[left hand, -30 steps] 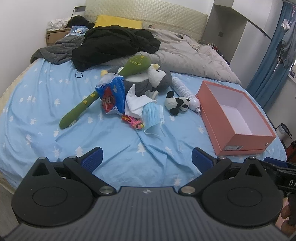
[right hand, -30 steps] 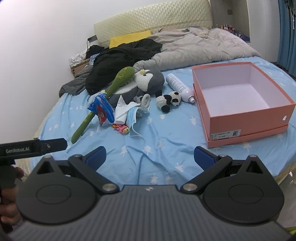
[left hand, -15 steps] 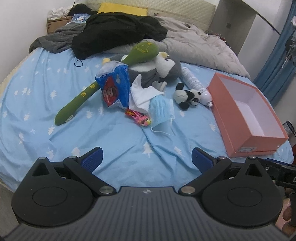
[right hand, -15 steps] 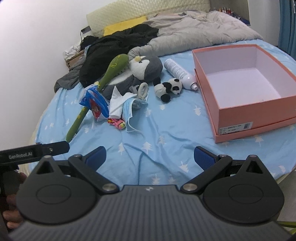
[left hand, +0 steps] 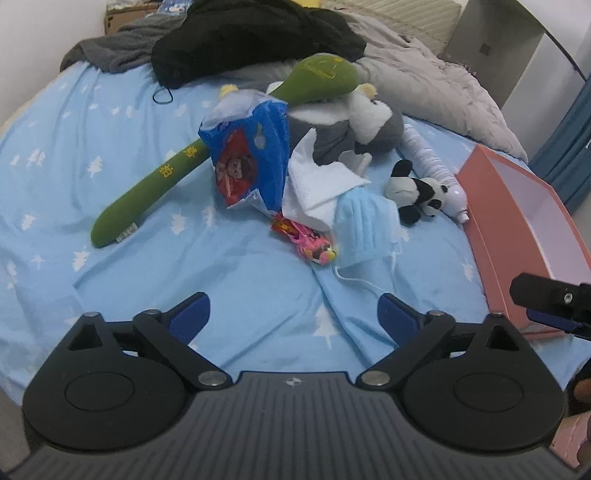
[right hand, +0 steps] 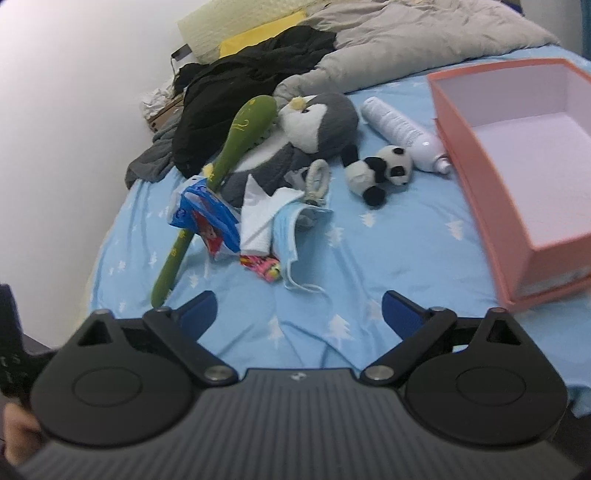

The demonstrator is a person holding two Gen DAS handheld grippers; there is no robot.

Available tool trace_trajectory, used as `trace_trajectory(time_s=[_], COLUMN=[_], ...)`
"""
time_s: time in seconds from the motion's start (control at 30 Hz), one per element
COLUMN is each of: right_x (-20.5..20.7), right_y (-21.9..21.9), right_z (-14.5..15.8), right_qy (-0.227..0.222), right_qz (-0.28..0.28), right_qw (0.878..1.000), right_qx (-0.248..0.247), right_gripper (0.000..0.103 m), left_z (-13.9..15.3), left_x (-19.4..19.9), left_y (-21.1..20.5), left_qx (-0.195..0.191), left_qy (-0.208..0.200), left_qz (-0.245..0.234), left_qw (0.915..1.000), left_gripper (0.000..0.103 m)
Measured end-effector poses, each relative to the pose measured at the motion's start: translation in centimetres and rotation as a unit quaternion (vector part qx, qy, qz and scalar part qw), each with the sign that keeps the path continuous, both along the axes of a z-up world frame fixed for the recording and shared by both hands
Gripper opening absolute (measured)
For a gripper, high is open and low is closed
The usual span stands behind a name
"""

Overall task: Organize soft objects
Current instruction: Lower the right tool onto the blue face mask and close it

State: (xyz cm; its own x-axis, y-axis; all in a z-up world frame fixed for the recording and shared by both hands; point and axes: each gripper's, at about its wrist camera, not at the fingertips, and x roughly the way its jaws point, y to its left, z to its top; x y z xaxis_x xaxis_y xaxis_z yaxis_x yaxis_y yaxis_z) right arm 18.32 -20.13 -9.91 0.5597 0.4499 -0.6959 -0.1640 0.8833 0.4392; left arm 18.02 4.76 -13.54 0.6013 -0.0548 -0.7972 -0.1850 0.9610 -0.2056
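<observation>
Nearest: left gripper (left hand: 293,314) and right gripper (right hand: 299,312), both with fingers spread wide and grasping nothing, poised over the near edge of the bed (left hand: 110,266). Next out, mid-bed, the pile of soft items: blue face mask (left hand: 365,229) with its ear loop trailing toward the near side, pink candy wrapper (left hand: 306,242) just left of it, white tissue (left hand: 317,188) behind, blue-and-red snack bag (left hand: 247,166) to the left, resting over the long green plush bat (left hand: 155,188). Further: small panda plush (left hand: 417,194), white bottle (left hand: 432,166) beside it, grey penguin plush (right hand: 317,122) under the bat's head. Right side: open pink box (right hand: 517,155), empty — the likely destination. Farthest: black clothing (left hand: 258,40) and grey duvet (right hand: 424,33). Risks, as judged: the mask overlaps the tissue, so a pinch on one may drag the other along; the thin loop could snag a finger; the bag and bottle are not soft and could be swept in by mistake. The right view alone shows the penguin's face, a pale ring-shaped item (right hand: 317,177) by the mask, and the box's bare floor; the left view shows the right gripper's tip at its right edge.
</observation>
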Motion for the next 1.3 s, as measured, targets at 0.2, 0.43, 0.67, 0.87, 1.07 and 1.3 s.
trace_trajectory(time_s=[0.2,0.43,0.67,0.87,1.07,1.3], right_x=[3.4,7.0,9.7,12.4,13.9,14.0], right_y=[1.3,3.1,3.6,4.0,5.1,5.3], right_z=[-1.8,-4.2,-6.1,-8.5,-10.5,-11.0], right_qy=[0.013,0.030,0.022,0.063,0.097,0.110], right_qz=[0.009,0.028,0.016,0.009,0.020,0.011], right_qw=[0.999,0.998,0.997,0.992,0.986,0.986], right_qx=[0.035,0.058,0.068,0.105,0.135,0.122], right_gripper=[0.080,0.064,0.065,0.064,0.033,0.005], left_z=[-2.6,-5.7,-8.2,-9.4,-10.8,-10.0], left_x=[3.2,6.5,9.0,10.9,12.1,11.7], left_y=[1.1,1.5,1.6,1.3,1.2,0.0], left_qx=[-0.020,-0.054,-0.092,-0.103,-0.123,-0.095], left_qy=[0.003,0.020,0.030,0.030,0.037,0.023], left_qz=[-0.002,-0.008,-0.004,-0.004,0.005,-0.007], left_qw=[0.9998,0.9983,0.9953,0.9942,0.9917,0.9951], left_gripper=[0.085,0.067,0.056,0.055,0.046,0.035])
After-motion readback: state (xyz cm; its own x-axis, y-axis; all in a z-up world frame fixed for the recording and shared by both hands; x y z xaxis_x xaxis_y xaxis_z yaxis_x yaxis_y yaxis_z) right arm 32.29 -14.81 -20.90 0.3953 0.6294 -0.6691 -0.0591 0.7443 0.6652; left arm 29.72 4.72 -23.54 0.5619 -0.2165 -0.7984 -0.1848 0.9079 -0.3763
